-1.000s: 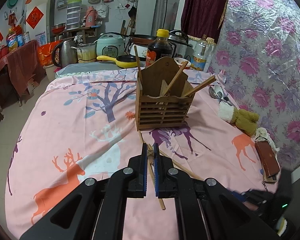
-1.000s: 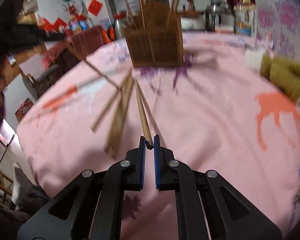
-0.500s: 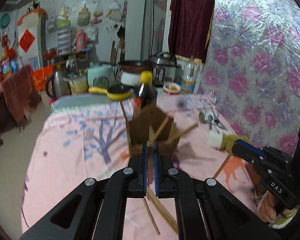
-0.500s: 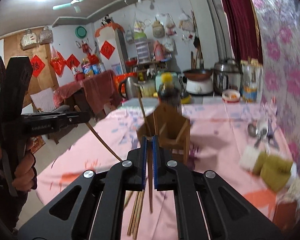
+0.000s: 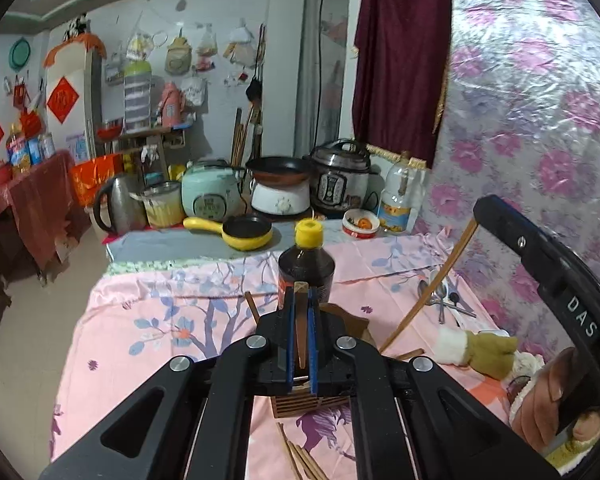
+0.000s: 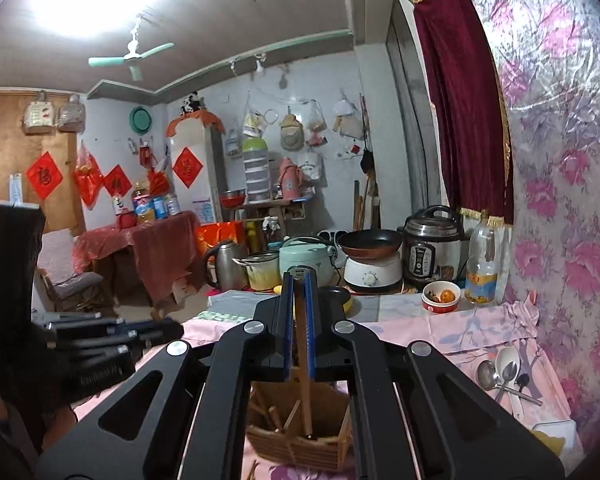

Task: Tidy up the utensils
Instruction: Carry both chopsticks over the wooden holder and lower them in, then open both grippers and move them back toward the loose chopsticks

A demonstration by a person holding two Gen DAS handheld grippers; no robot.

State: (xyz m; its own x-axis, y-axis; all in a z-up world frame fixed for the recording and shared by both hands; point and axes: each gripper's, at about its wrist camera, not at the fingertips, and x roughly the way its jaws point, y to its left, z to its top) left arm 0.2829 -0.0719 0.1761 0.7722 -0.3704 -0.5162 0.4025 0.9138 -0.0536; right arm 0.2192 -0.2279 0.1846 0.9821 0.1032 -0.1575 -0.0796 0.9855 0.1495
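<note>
My left gripper (image 5: 300, 292) is matte black plastic with angular linkage arms, silver round screw heads at the pivots and blue pads lining both fingers. My right gripper (image 6: 299, 276) matches it; white "DAS" lettering marks its black body in the left wrist view, above bare skin of my right hand (image 5: 540, 408).

You have two tongs (image 5: 300, 320) (image 6: 299, 312), each gripping one chopstick (image 5: 300, 328) (image 6: 302, 360), one wooden holder (image 6: 300, 436), and three spoons (image 6: 504, 372).
</note>
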